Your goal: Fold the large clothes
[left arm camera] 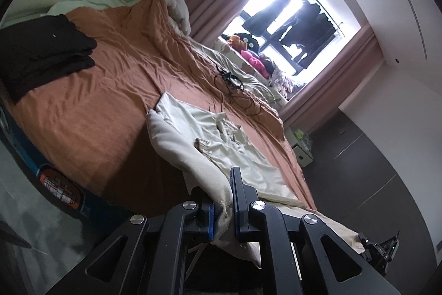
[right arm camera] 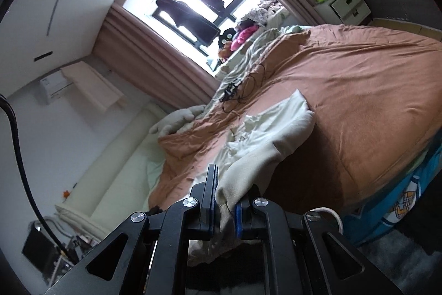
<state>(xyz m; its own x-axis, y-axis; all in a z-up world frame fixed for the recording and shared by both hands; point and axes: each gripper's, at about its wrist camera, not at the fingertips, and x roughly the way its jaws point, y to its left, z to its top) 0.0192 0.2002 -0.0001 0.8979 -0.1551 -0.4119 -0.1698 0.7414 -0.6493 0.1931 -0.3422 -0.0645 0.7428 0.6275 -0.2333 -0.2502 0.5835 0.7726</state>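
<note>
Left gripper (left arm camera: pixel 223 212) clamped on cream garment (left arm camera: pixel 221 145) edge, cloth bunched between blue pads. Right gripper (right arm camera: pixel 225 209) likewise clamped on same garment (right arm camera: pixel 265 129). Garment partly lifted off, rest draped on orange bedspread (left arm camera: pixel 96 101). Black folded stack (left arm camera: pixel 41 51) well apart, near pillow end. Black cable (left arm camera: pixel 234 90) beyond garment, toward window (left arm camera: pixel 290 26).
</note>
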